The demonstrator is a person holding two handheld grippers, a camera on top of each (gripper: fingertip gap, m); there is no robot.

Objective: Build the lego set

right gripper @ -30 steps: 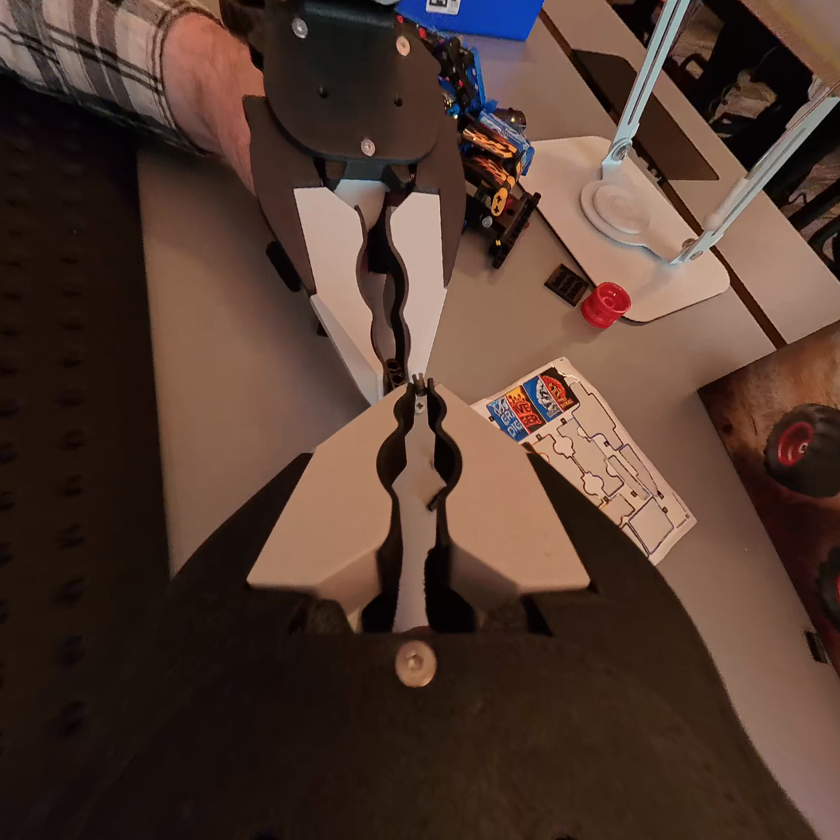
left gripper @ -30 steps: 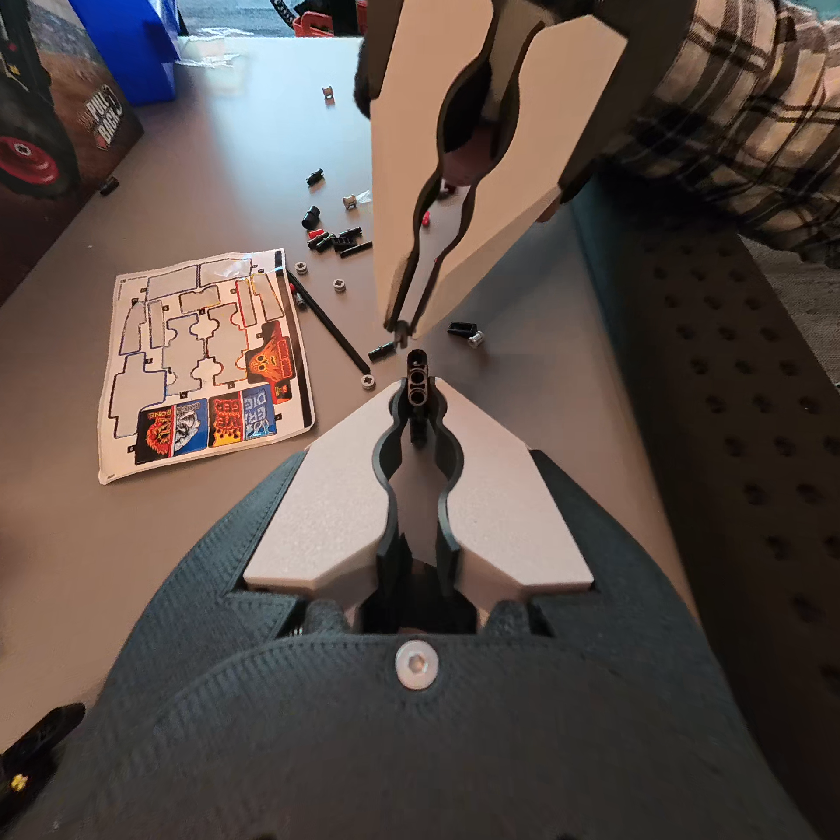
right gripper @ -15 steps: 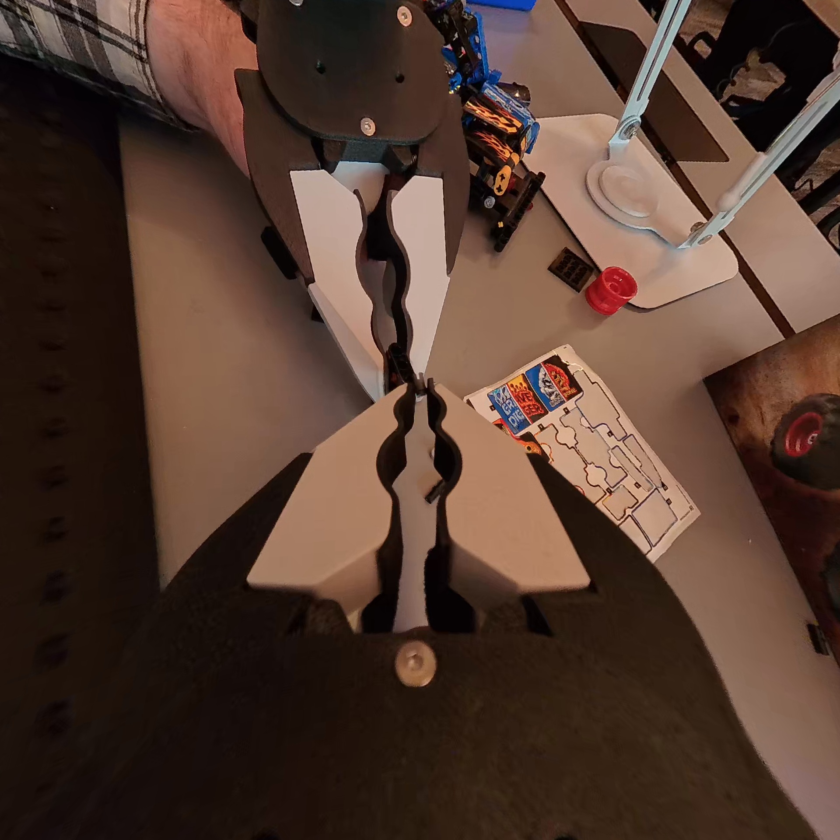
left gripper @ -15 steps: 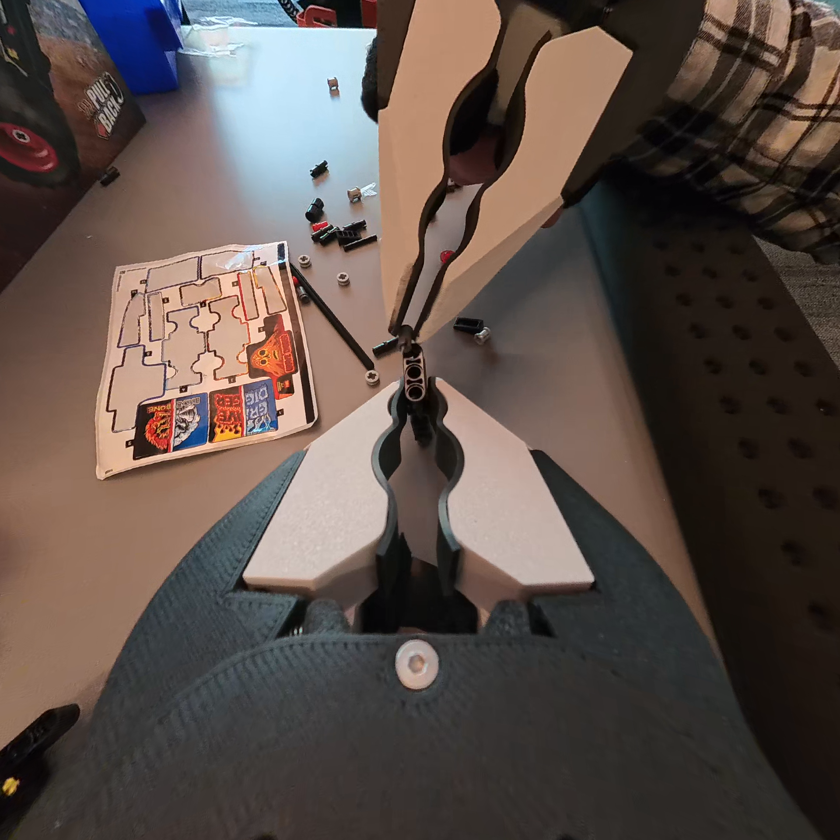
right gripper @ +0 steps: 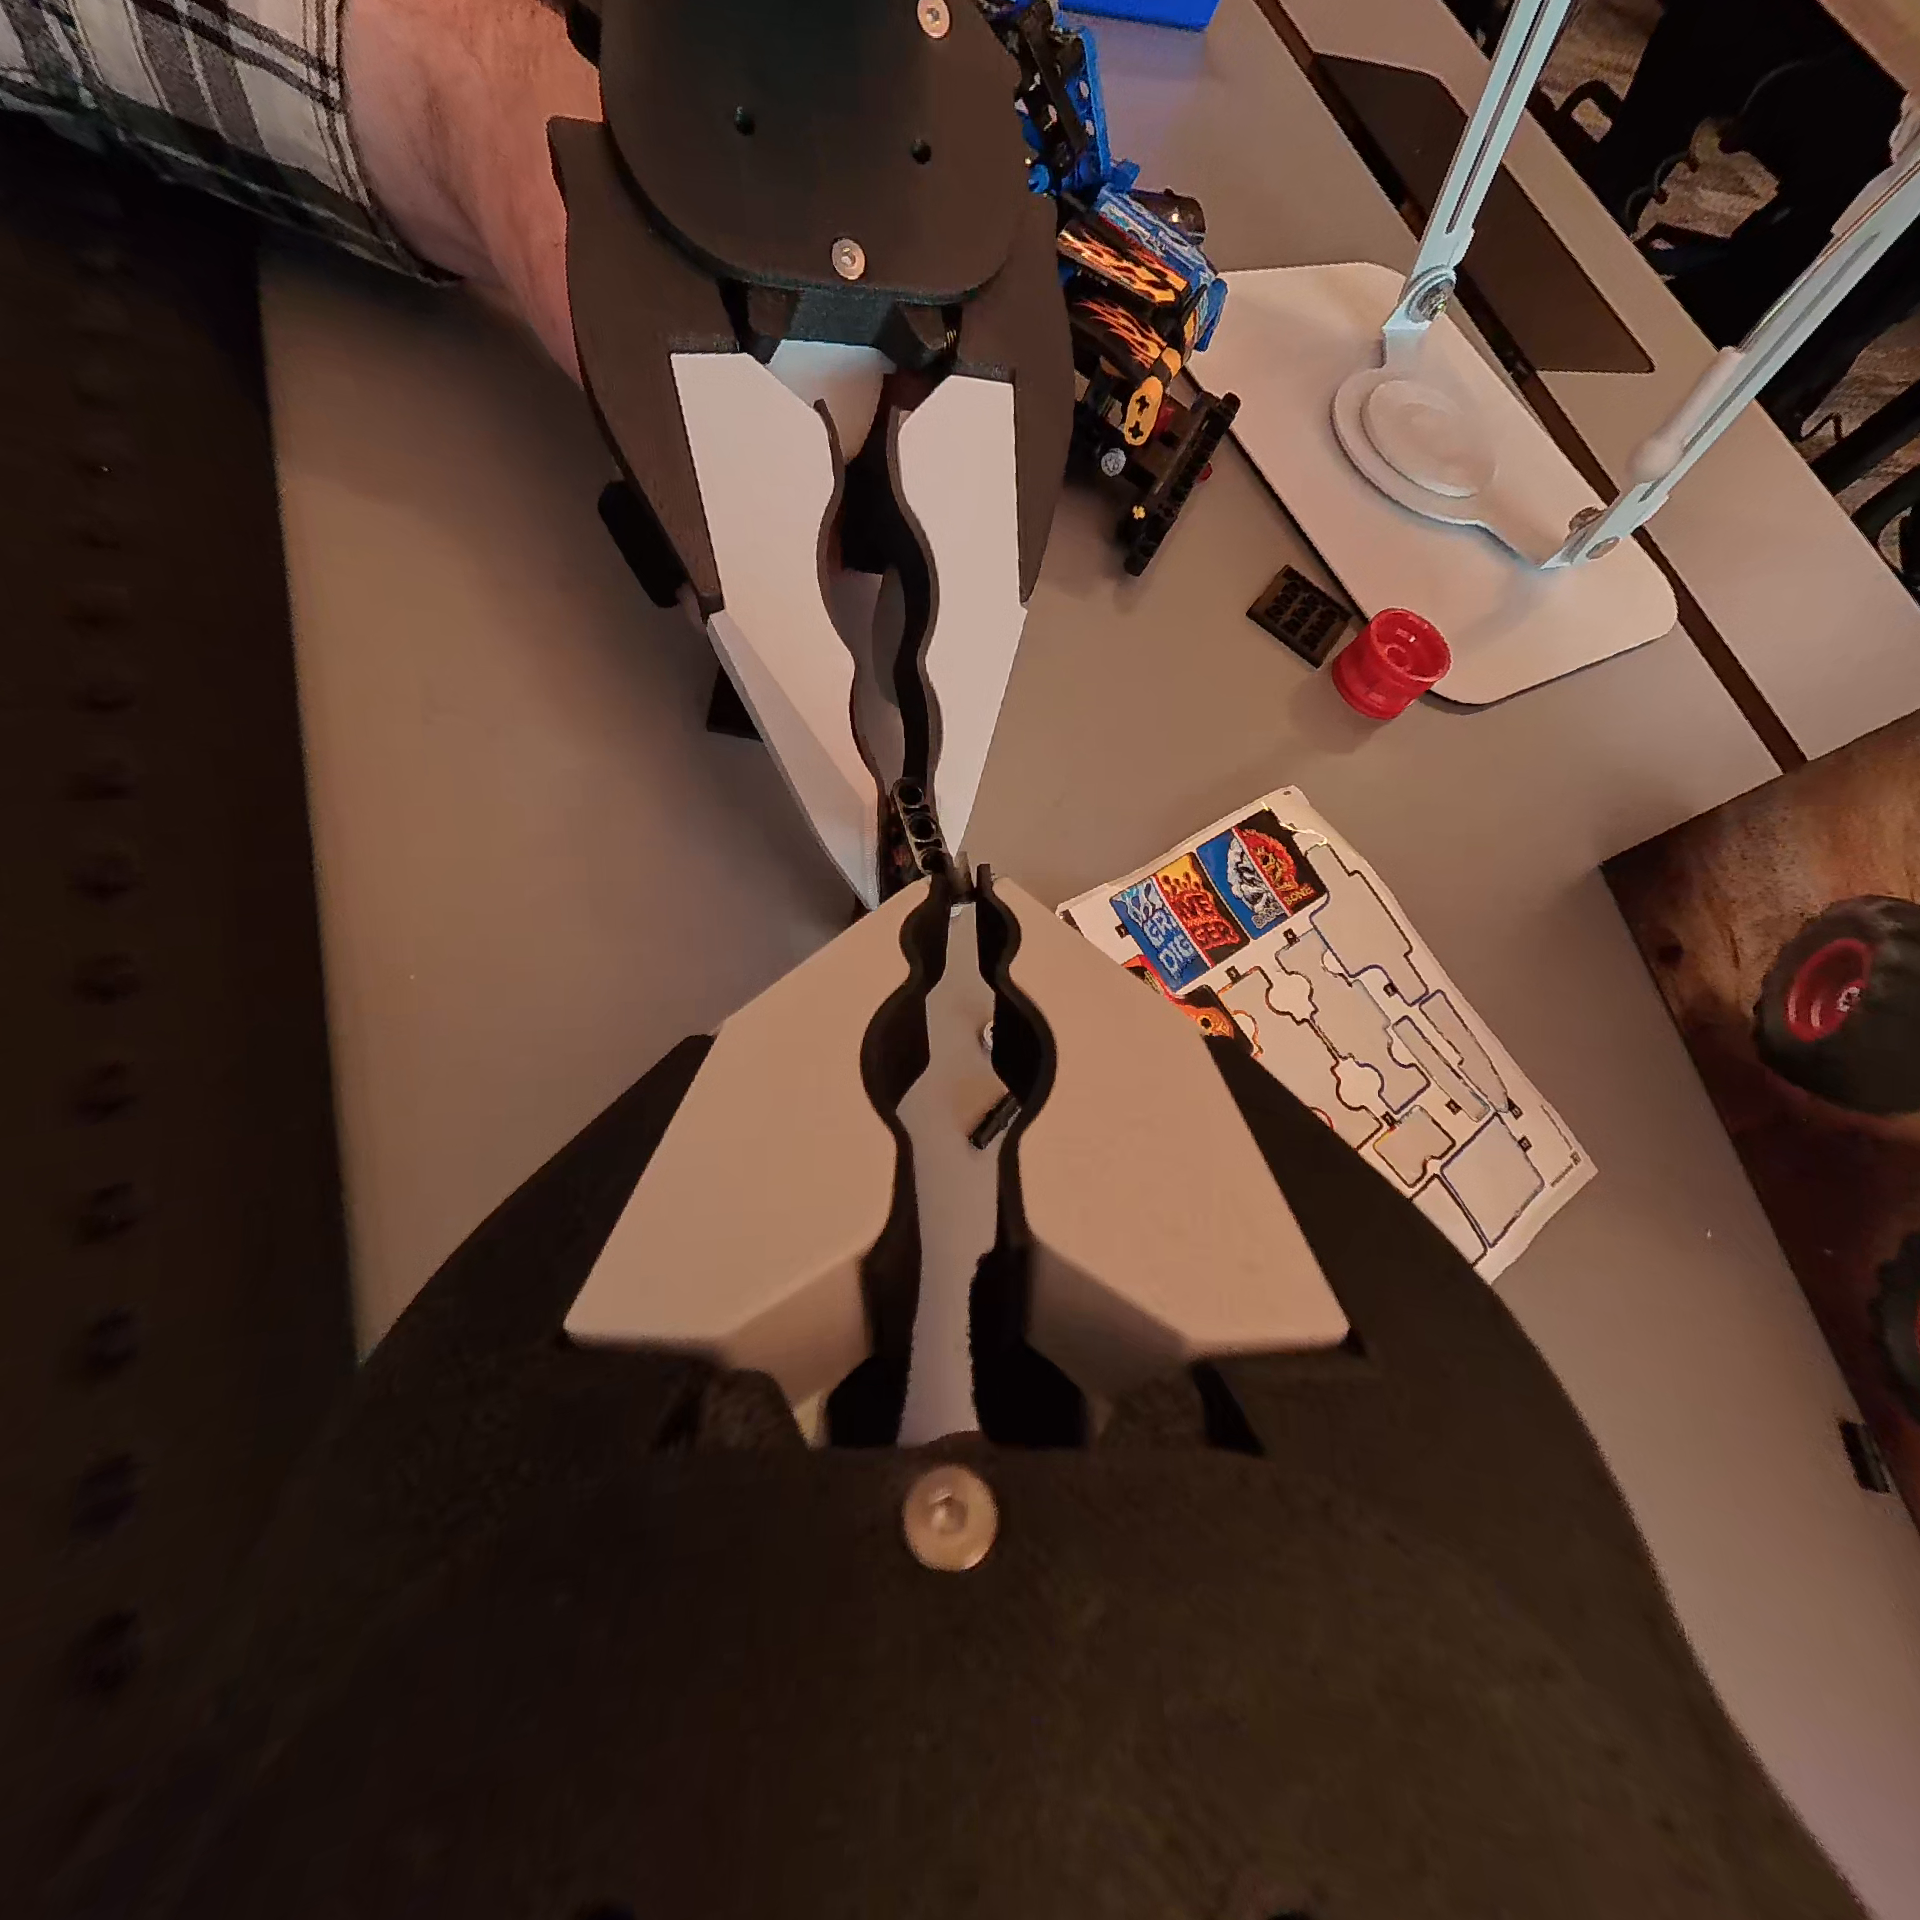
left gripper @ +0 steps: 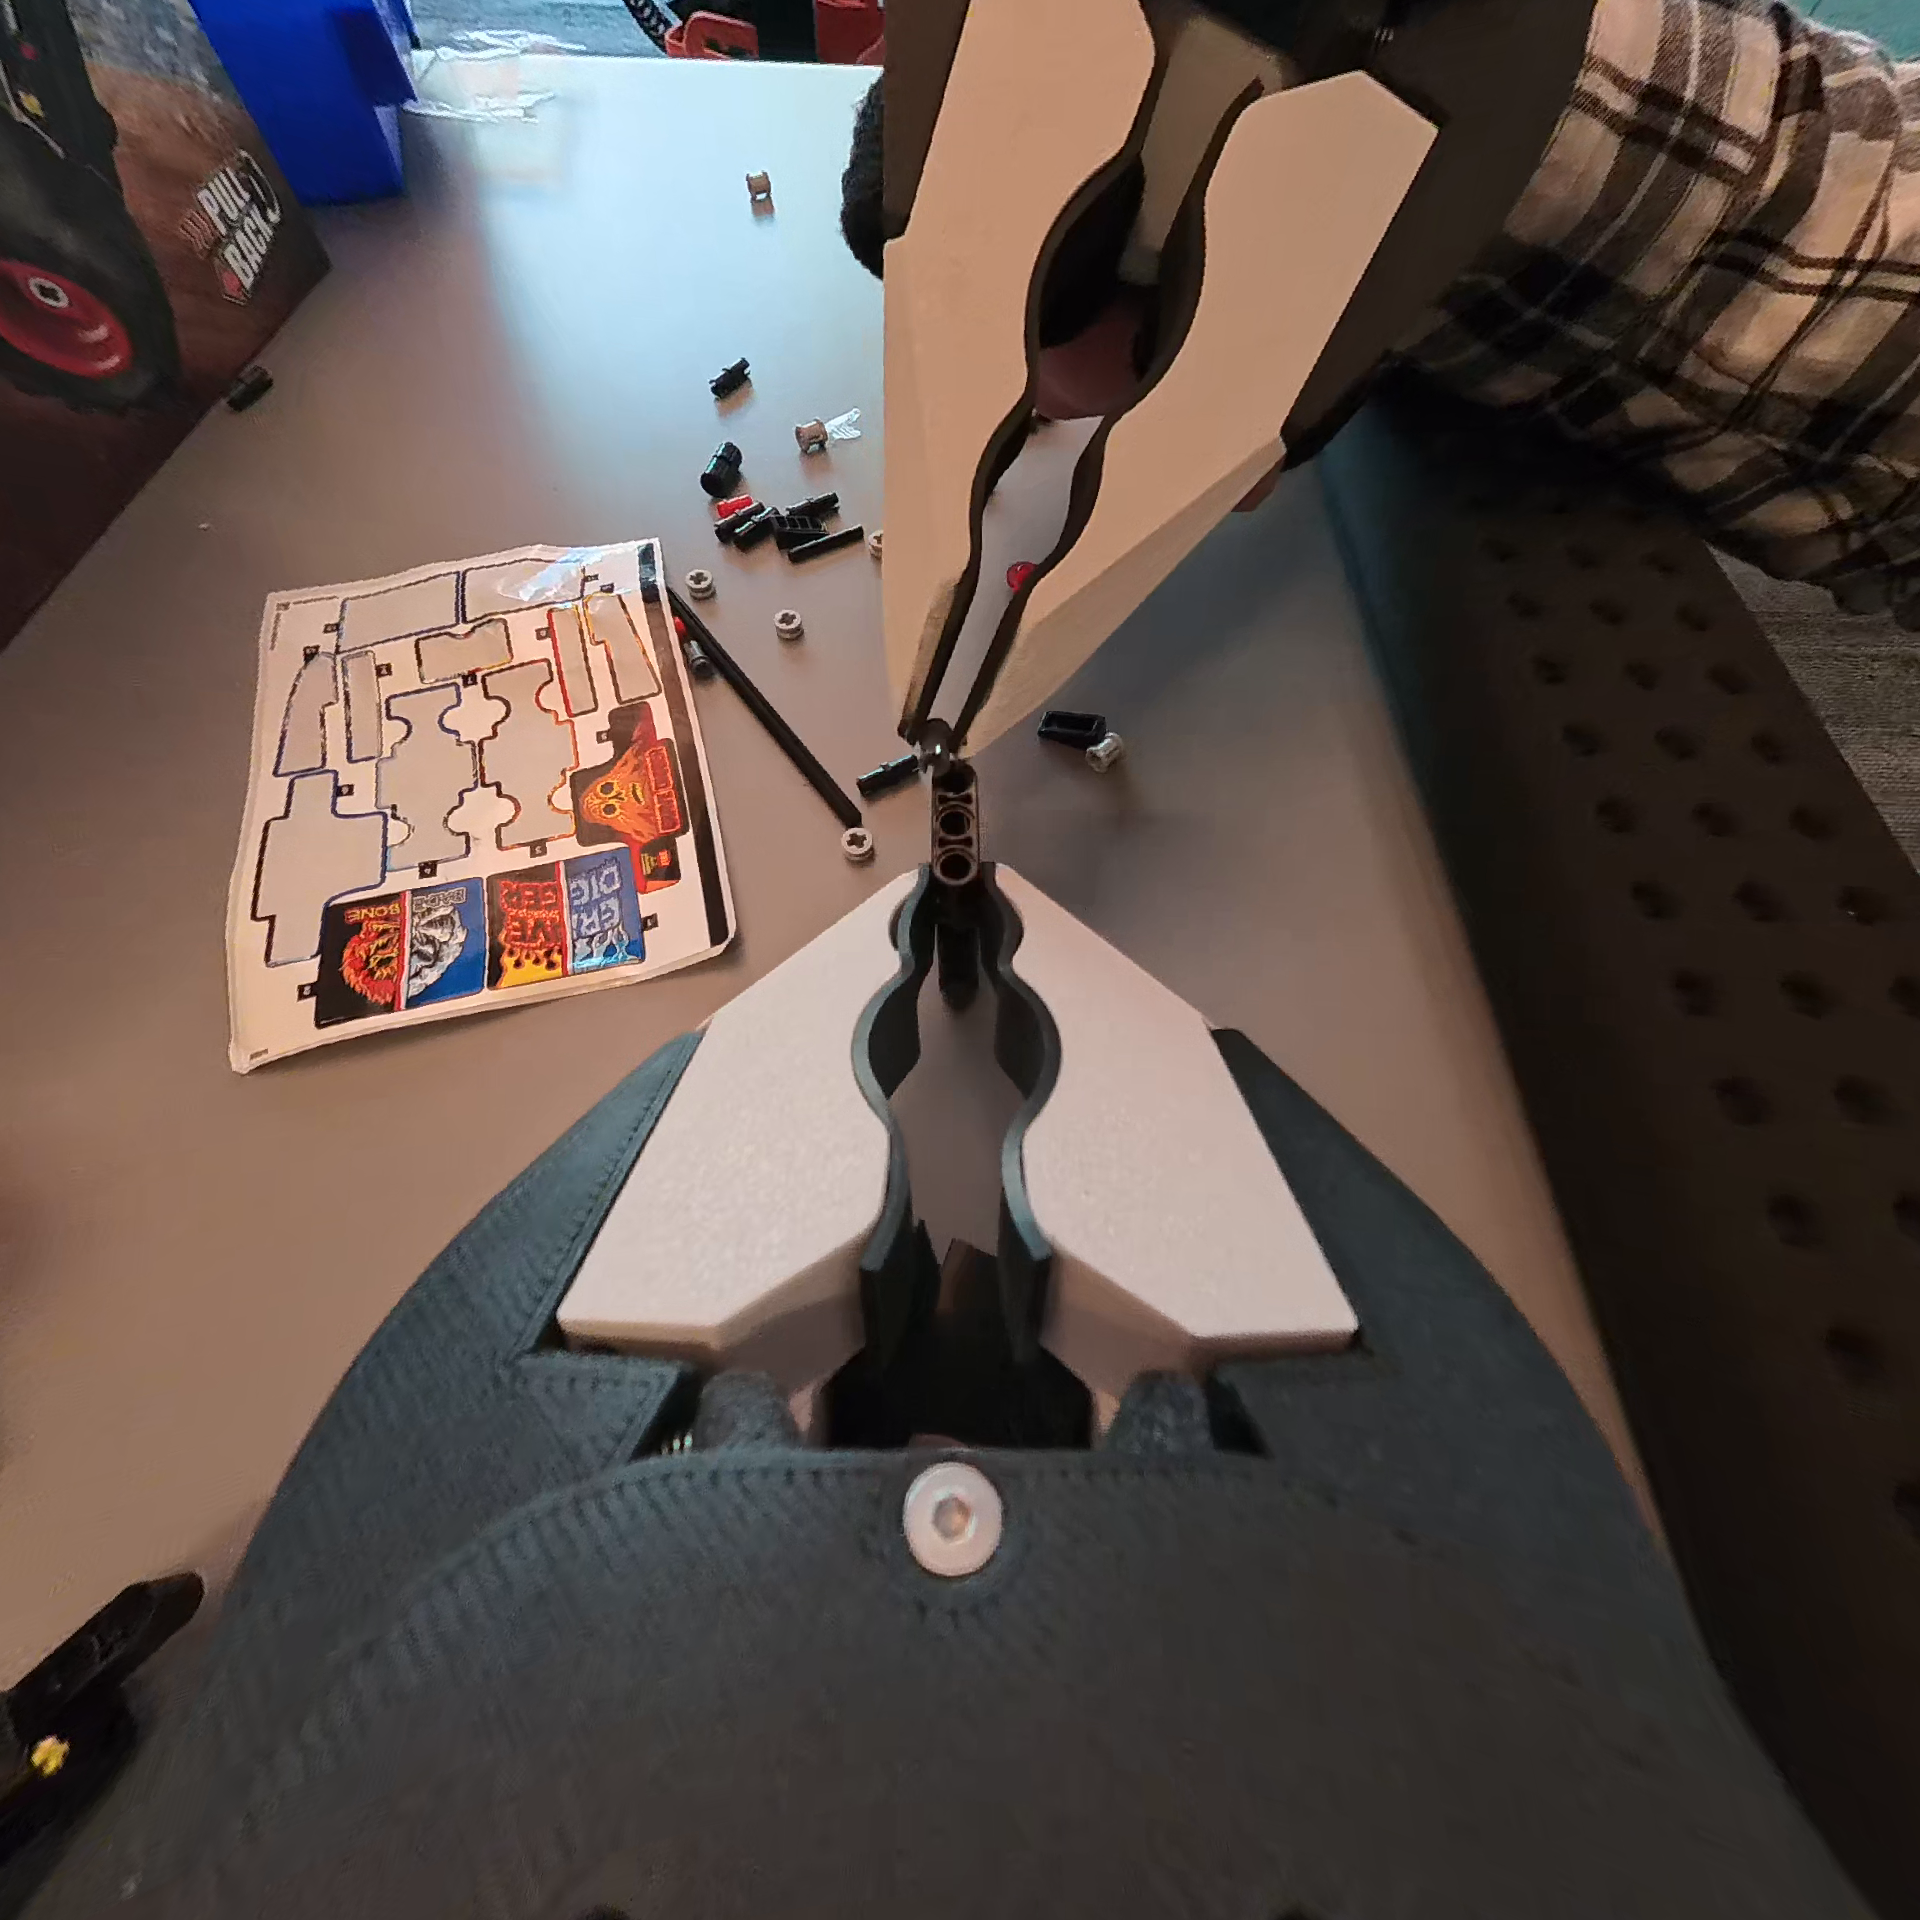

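My left gripper [left gripper: 954, 881] is shut on a short black beam with round holes [left gripper: 954, 826] that sticks out past its tips. My right gripper [left gripper: 933, 735] comes in from above, shut on a small dark pin [left gripper: 935, 740] that touches the beam's far end. In the right wrist view my right gripper [right gripper: 964, 883] meets the beam [right gripper: 916, 821] held by the left gripper [right gripper: 920, 800]. A partly built blue, black and flame-patterned model [right gripper: 1127, 301] stands behind the left gripper.
A sticker sheet [left gripper: 468, 790] lies left of the grippers. Several loose pins, bushes and a long black axle [left gripper: 764, 717] lie scattered beyond. A red wheel hub [right gripper: 1390, 662], a dark plate [right gripper: 1299, 613], a white lamp base [right gripper: 1455, 457] and the set box [left gripper: 114, 260] stand around. A dark perforated surface [left gripper: 1714, 935] borders the table. My two grippers' fingertips are within a few centimetres of each other. It is some 9 cm from my left tips to the long black axle [left gripper: 764, 717].
The two grippers have closed the gap: the right gripper's pin now touches the end of the beam, where a second ago they were apart. Both stay shut.
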